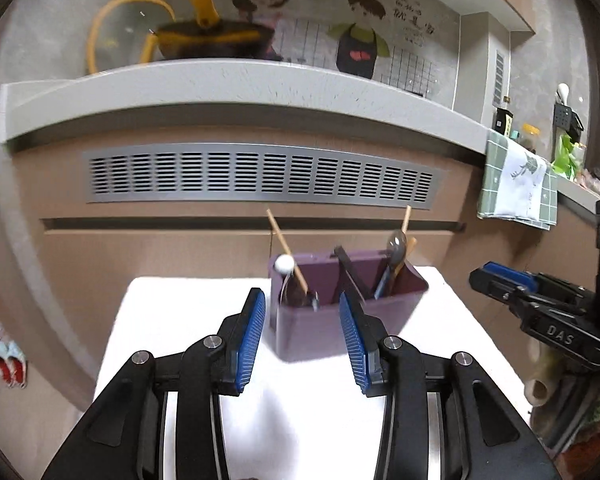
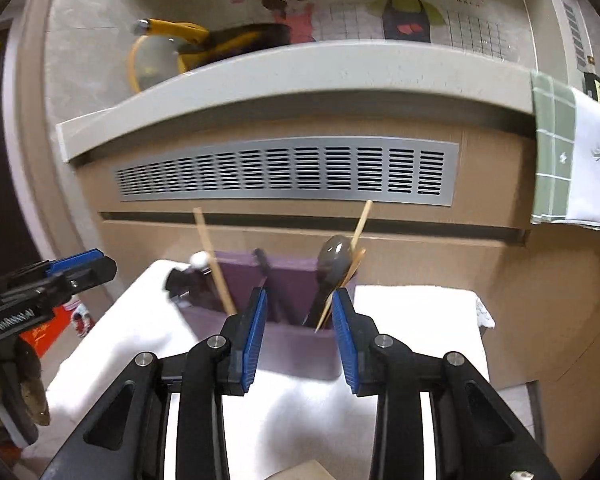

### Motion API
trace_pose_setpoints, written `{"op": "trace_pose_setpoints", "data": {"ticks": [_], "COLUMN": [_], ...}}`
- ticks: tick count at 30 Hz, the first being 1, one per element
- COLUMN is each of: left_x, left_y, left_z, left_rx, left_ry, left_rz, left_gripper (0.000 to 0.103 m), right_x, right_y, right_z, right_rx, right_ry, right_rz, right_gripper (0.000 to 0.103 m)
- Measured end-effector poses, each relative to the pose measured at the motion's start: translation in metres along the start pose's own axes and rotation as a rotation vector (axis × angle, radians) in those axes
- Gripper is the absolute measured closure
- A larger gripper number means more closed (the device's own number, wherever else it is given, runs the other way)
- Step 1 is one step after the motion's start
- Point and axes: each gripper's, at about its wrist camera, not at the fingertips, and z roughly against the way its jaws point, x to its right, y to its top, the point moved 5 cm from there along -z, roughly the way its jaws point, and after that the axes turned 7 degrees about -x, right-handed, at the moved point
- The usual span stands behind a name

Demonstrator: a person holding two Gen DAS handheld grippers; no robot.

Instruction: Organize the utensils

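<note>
A purple utensil holder (image 1: 300,336) stands on a white-covered table (image 1: 188,312). In it are a grey spoon (image 1: 396,244), a wooden chopstick (image 1: 286,252) beside a white-knobbed piece (image 1: 284,265), another chopstick (image 1: 406,218) and a black utensil (image 1: 346,264). My left gripper (image 1: 300,295) is open just in front of the holder, nothing between its pads. In the right wrist view my right gripper (image 2: 300,291) is open too, close before the holder (image 2: 296,344), below the spoon (image 2: 334,256) and a leaning chopstick (image 2: 214,260). Each gripper shows at the other view's edge.
Behind the table runs a brown cabinet front with a grey vent grille (image 1: 260,176) under a pale counter (image 1: 220,84). A yellow-handled pan (image 1: 212,40) and a glass lid sit on it. A green towel (image 1: 516,184) hangs at the right. Slippers (image 1: 10,364) lie on the floor, left.
</note>
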Motion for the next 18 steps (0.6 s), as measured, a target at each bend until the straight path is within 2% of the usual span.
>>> {"op": "trace_pose_setpoints", "data": {"ticks": [5, 9, 12, 18], "left_x": [0.008, 0.013, 0.013, 0.020], "left_y": [-0.064, -0.111, -0.129, -0.141], "left_z": [0.047, 0.067, 0.079, 0.089], "left_rx": [-0.008, -0.052, -0.048, -0.039], "left_ry": [0.064, 0.113, 0.181, 0.191], "left_rz": [0.016, 0.037, 0.035, 0.032], "left_gripper": [0.063, 0.063, 0.063, 0.063], "right_x": [-0.036, -0.059, -0.071, -0.087], "right_y": [-0.049, -0.095, -0.122, -0.151], "right_z": [0.052, 0.070, 0.081, 0.093], "right_rx": [0.062, 0.023, 0.006, 0.004], "right_ry": [-0.014, 0.036, 0.053, 0.030], "right_rz": [0.060, 0.046, 0.023, 0.022], "right_gripper": [0.071, 0.071, 0.071, 0.071]}}
